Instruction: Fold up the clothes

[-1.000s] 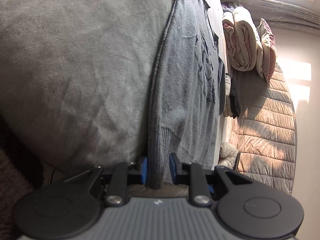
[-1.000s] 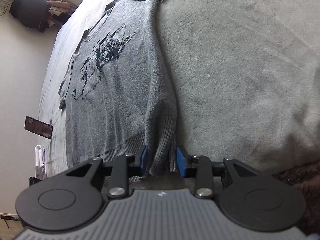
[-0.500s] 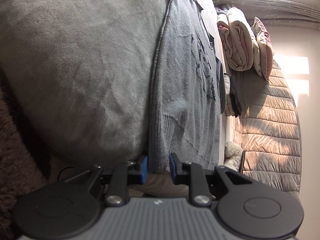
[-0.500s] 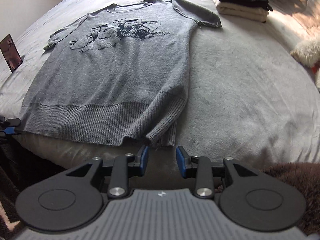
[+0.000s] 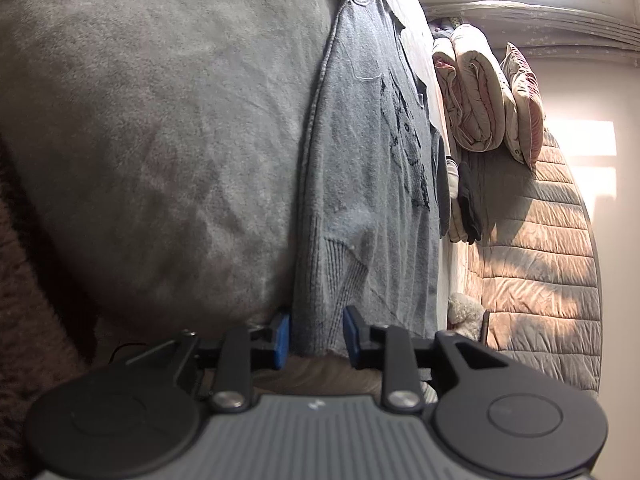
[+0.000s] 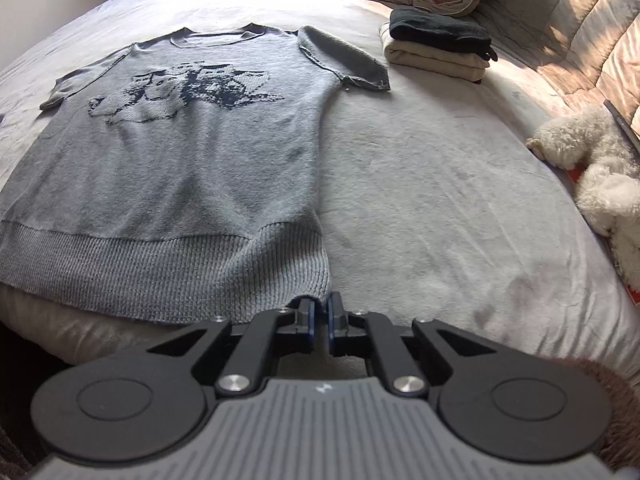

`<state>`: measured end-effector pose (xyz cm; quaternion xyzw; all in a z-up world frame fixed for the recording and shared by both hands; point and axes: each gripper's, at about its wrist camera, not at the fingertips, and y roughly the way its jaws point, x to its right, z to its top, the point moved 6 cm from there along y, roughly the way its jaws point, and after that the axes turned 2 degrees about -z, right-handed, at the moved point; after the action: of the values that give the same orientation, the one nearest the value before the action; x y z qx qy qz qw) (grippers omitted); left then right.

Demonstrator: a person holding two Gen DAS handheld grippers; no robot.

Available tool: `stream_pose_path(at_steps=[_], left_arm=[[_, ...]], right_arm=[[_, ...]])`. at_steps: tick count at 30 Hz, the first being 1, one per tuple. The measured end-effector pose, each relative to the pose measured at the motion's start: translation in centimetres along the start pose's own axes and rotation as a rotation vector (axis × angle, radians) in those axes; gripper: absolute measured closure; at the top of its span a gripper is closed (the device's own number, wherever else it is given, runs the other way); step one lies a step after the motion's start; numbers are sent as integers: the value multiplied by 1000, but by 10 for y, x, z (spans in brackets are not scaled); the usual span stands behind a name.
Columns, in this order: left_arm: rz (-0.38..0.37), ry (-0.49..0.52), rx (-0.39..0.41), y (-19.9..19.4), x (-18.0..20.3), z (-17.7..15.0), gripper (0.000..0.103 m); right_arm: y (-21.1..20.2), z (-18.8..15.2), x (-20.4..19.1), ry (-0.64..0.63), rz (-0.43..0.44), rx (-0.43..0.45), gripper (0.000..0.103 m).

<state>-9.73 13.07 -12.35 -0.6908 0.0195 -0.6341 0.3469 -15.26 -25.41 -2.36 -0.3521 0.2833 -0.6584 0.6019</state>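
Bed [image 6: 440,184] bears one sweater [image 6: 180,168], two folded garments [image 6: 436,46]; right claw [image 6: 319,314] closed empty, left claw [image 5: 316,334] open.

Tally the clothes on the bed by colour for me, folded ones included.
Grey: 1, the sweater lying flat
Black: 1, folded garment on top of the stack
Beige: 1, folded garment under it
Total: 3

No readable text, label, brand or number shows anywhere in either wrist view.
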Motion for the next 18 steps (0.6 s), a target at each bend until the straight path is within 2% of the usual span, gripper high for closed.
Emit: stream_pose_path(at_steps=[2,3,5,7,11,15,18], left_arm=[[13,9,9,1,1,0,81],[40,12,16,0,1,0,99],[85,31,47,-5,4,1,99],[141,99,114,-20,17,2,99],[148,172,212,-55,41,6,99],[155,216,264,-82,55,6,99],[190,244,248,-86,55,1,99]], right_arm=[[-3,0,1,-13,-14,6,98],[-4,-1,2,-18,-18,10,98],[-7,0,1,-28,-20,16,98],[-10,1,0,-44,-21,25,98],[-24,3,-5,-94,-6,45,98],[-36,4,-10,-135,12,58,99],[-40,2,-12,-151,25,51,99]])
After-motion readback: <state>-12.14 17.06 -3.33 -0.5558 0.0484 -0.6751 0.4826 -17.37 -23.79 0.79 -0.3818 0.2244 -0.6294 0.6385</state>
